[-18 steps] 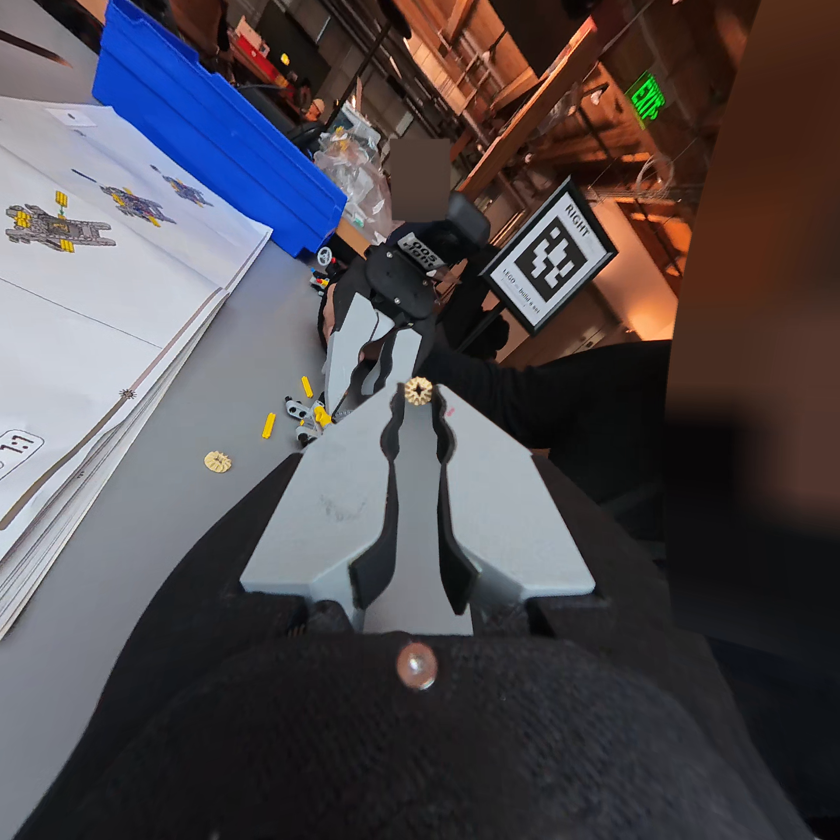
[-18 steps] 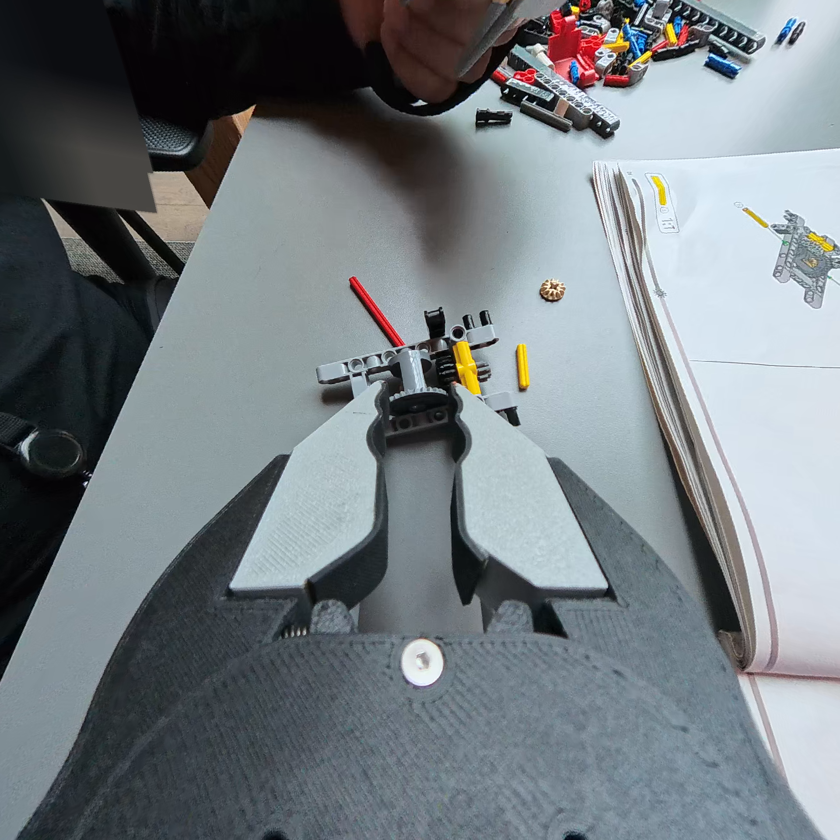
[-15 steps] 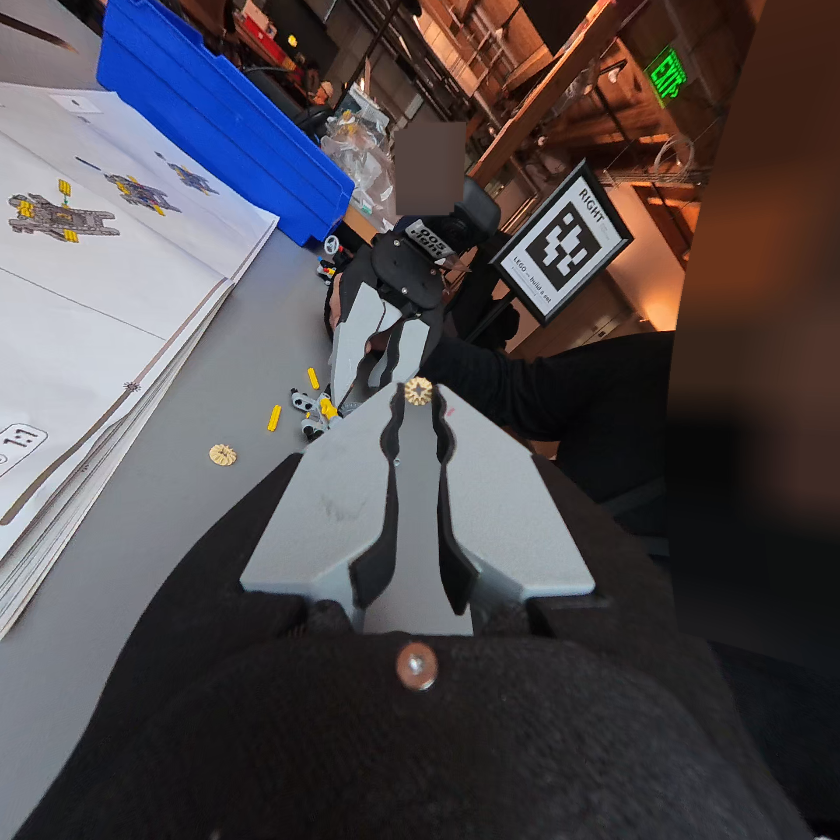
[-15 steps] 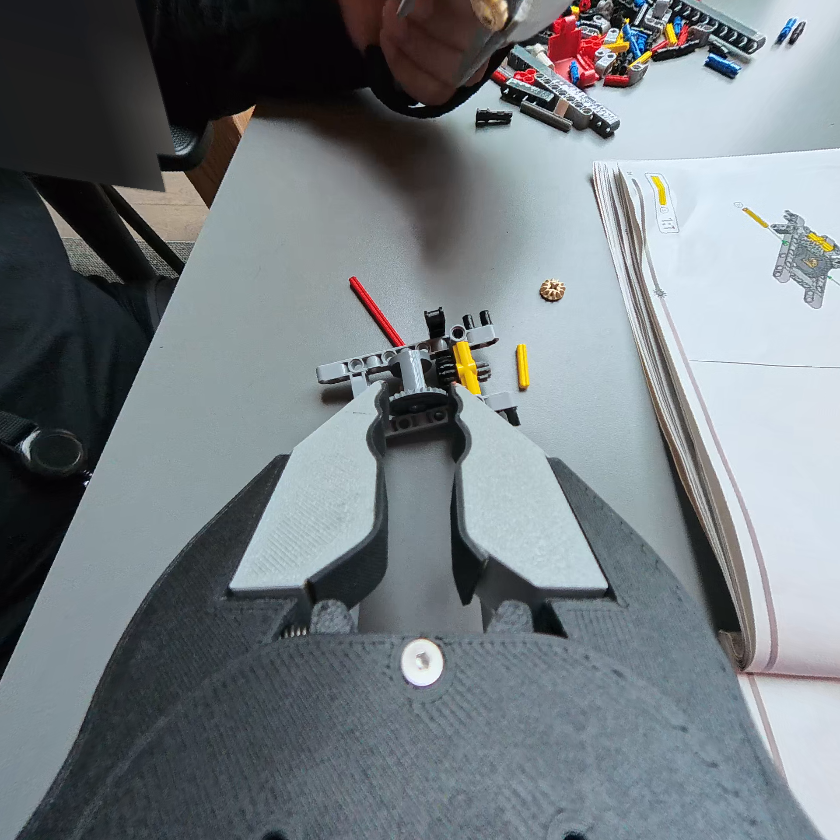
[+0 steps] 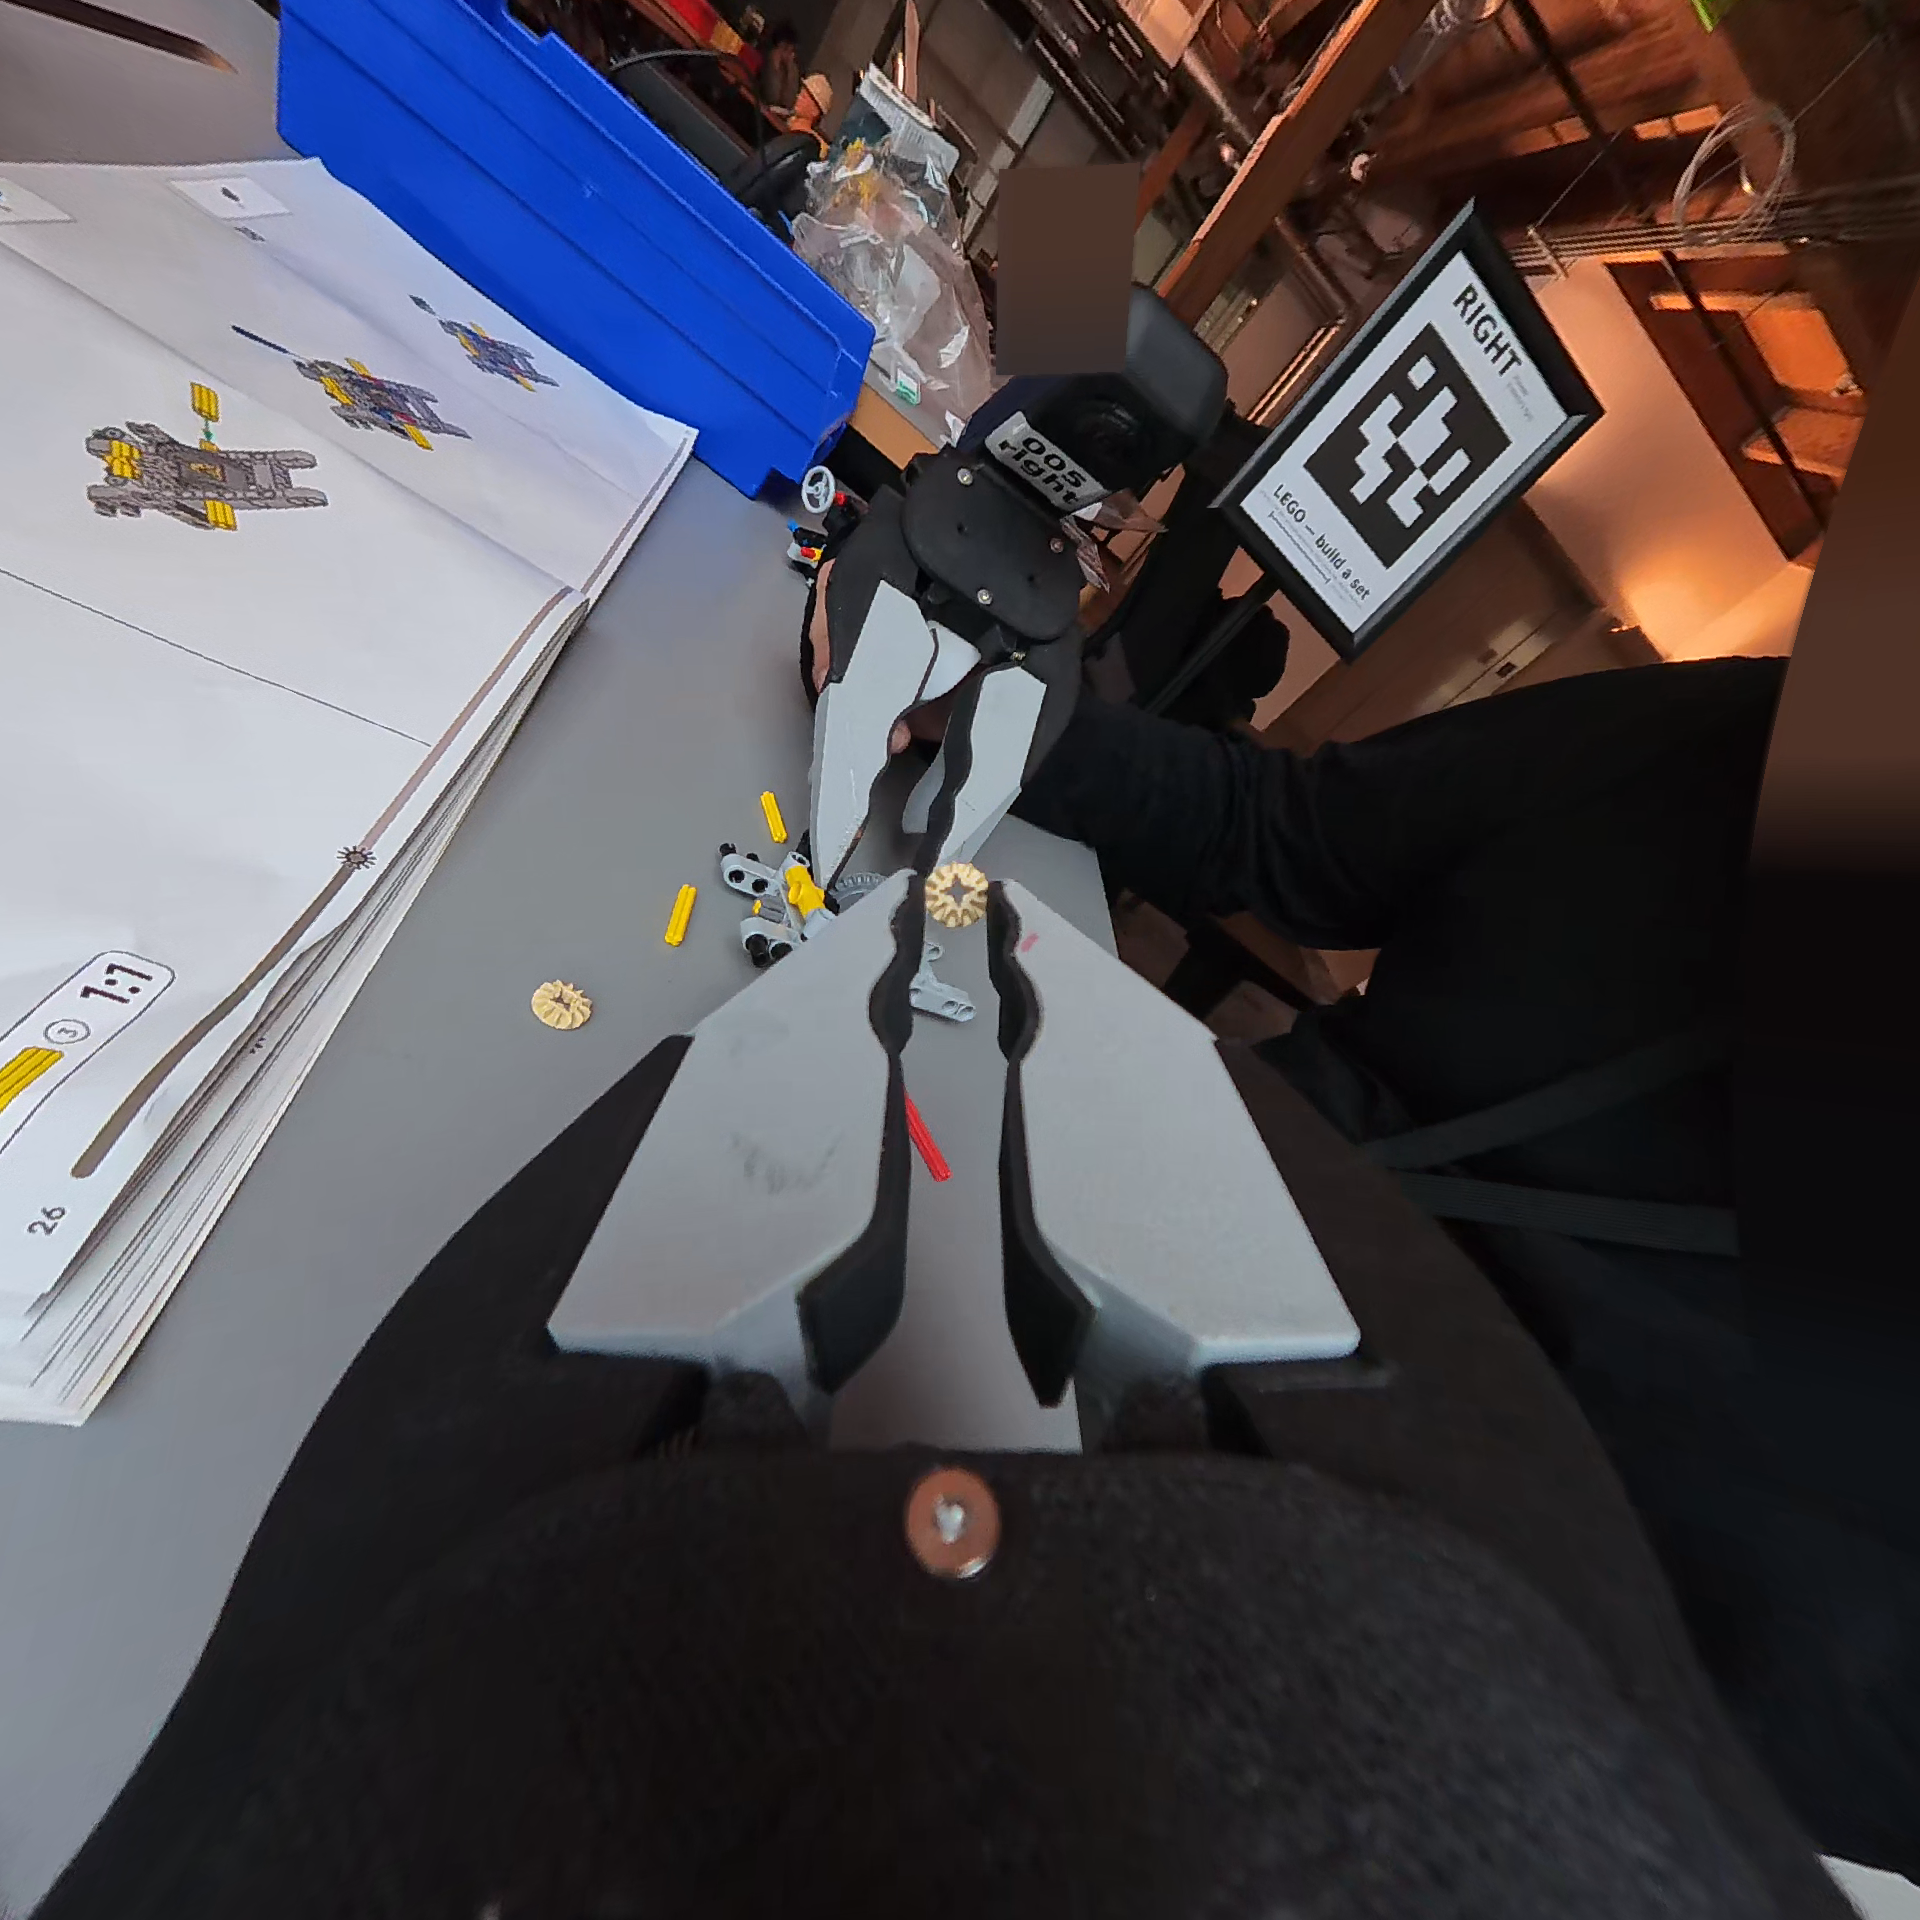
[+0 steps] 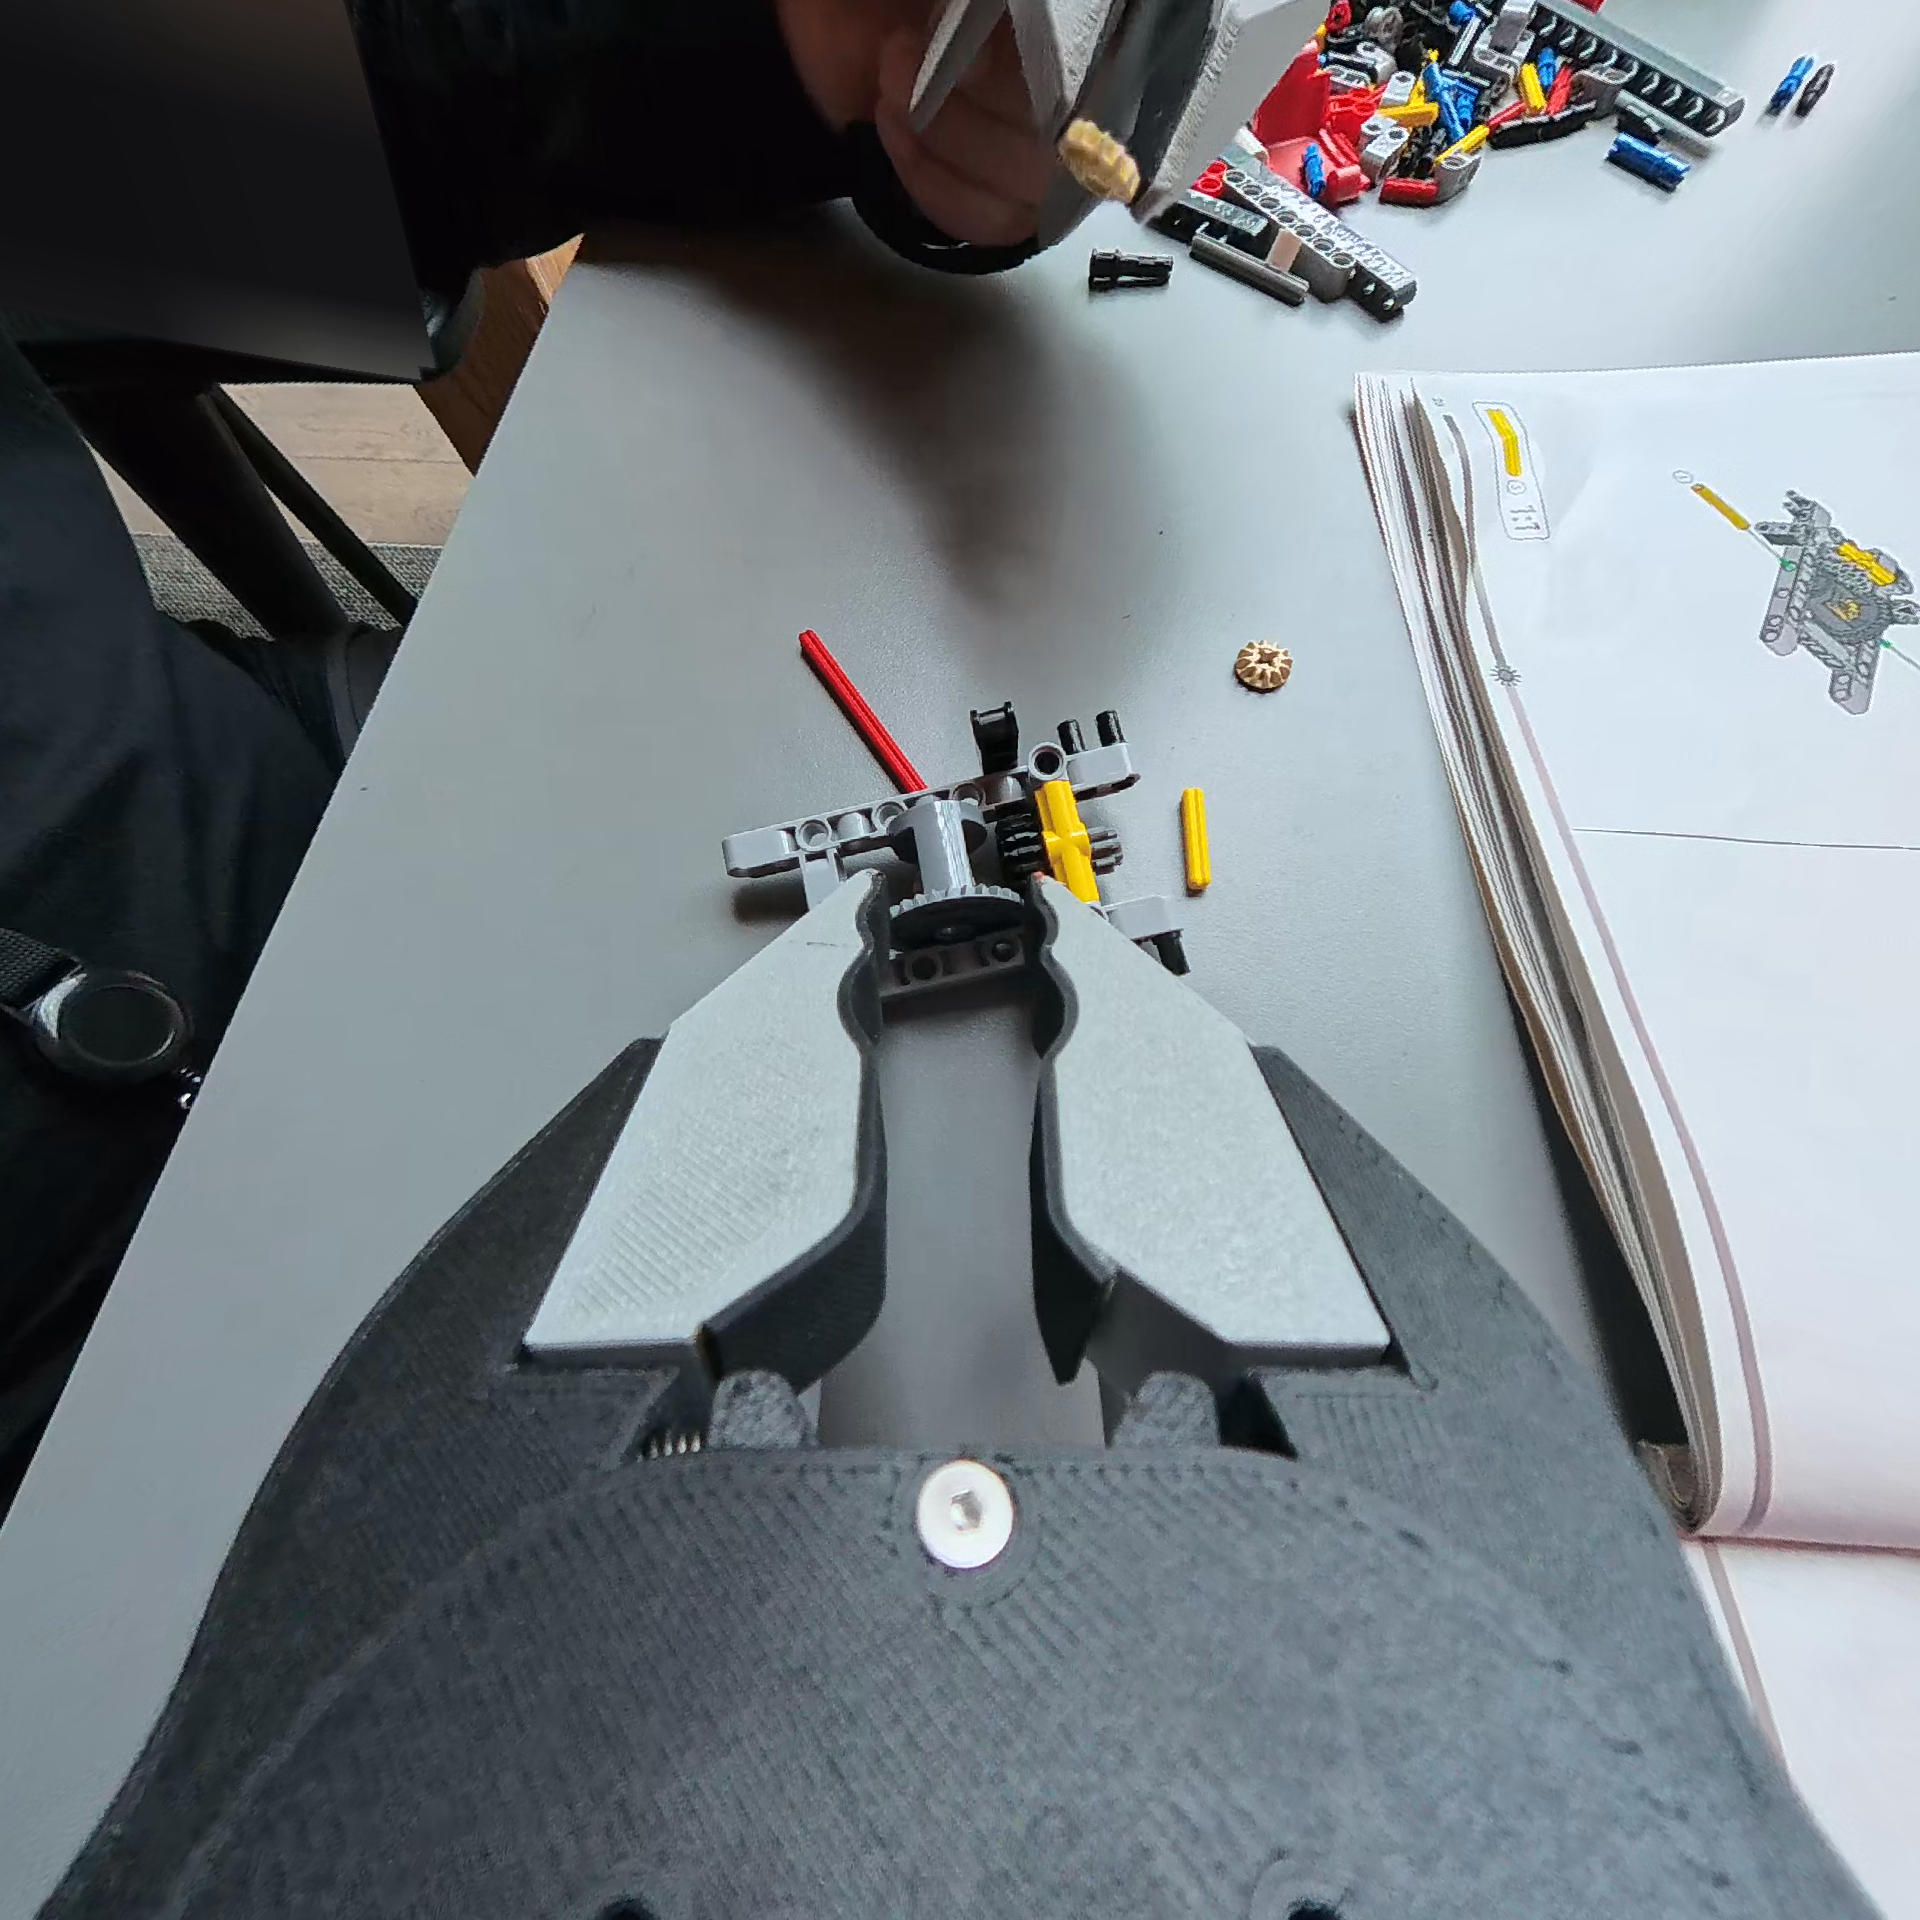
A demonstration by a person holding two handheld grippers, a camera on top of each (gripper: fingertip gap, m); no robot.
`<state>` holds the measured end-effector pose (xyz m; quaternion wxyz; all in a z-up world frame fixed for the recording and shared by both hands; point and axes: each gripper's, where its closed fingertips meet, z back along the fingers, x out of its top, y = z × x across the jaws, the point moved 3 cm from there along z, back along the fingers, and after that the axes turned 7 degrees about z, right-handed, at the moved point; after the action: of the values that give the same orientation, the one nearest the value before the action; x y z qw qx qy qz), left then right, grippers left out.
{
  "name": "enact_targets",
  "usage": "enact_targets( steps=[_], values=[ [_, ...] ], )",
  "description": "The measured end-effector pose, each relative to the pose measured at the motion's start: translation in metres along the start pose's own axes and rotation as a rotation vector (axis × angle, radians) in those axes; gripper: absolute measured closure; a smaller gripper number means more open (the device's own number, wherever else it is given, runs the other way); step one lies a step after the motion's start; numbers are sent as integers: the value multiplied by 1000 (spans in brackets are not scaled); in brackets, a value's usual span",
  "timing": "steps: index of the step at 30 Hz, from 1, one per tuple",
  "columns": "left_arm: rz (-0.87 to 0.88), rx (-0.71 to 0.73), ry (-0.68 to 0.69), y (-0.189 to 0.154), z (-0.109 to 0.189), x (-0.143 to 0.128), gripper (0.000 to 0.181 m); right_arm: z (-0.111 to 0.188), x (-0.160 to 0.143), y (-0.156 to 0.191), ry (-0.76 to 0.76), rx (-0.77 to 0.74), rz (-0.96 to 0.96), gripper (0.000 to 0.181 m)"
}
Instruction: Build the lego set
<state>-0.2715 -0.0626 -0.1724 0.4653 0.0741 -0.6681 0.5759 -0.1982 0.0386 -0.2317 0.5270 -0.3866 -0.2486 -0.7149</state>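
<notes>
My left gripper (image 5: 956,899) is shut on a small tan gear (image 5: 956,894) and holds it in the air above the grey table; it also shows at the top of the right wrist view (image 6: 1099,158). My right gripper (image 6: 956,914) is shut on the grey end of the partly built assembly (image 6: 940,847), which rests on the table (image 6: 727,499) with a yellow piece (image 6: 1062,847) and black pins on it. In the left wrist view the right gripper (image 5: 883,862) stands on the assembly (image 5: 774,899). A second tan gear (image 6: 1263,665) lies loose on the table.
A red axle (image 6: 862,712) and a short yellow axle (image 6: 1195,840) lie by the assembly. The open instruction booklet (image 6: 1683,935) lies to the right. A pile of loose parts (image 6: 1455,114) is at the far end. A blue bin (image 5: 561,218) stands behind the booklet. The grippers' ends are close to 11 centimeters from one another. My right gripper's tips are some 4 centimeters from the short yellow axle (image 6: 1195,840). My left wrist view (image 5: 684,912) looks at it from another angle.
My left gripper has moved with the tan gear towards the assembly and lower, and shows more in the right wrist view. My right gripper and the assembly have not moved.
</notes>
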Motion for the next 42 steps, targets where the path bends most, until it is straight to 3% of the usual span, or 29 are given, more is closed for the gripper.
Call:
enact_targets(
  steps=[23, 27, 33, 42],
  values=[
    [-19, -2, -6, -1, 1, 1, 173, 2, 1, 1, -14, 1, 3, 159],
    [-218, 178, 44, 3, -3, -2, 173, 2, 2, 0, -21, 2, -1, 159],
    [-519, 270, 66, -14, -13, -5, 173, 5, 2, -1, -34, -1, -6, 159],
    [-631, 271, 54, -24, -14, -6, 173, 11, 5, -1, -83, 13, -28, 159]
  ],
)
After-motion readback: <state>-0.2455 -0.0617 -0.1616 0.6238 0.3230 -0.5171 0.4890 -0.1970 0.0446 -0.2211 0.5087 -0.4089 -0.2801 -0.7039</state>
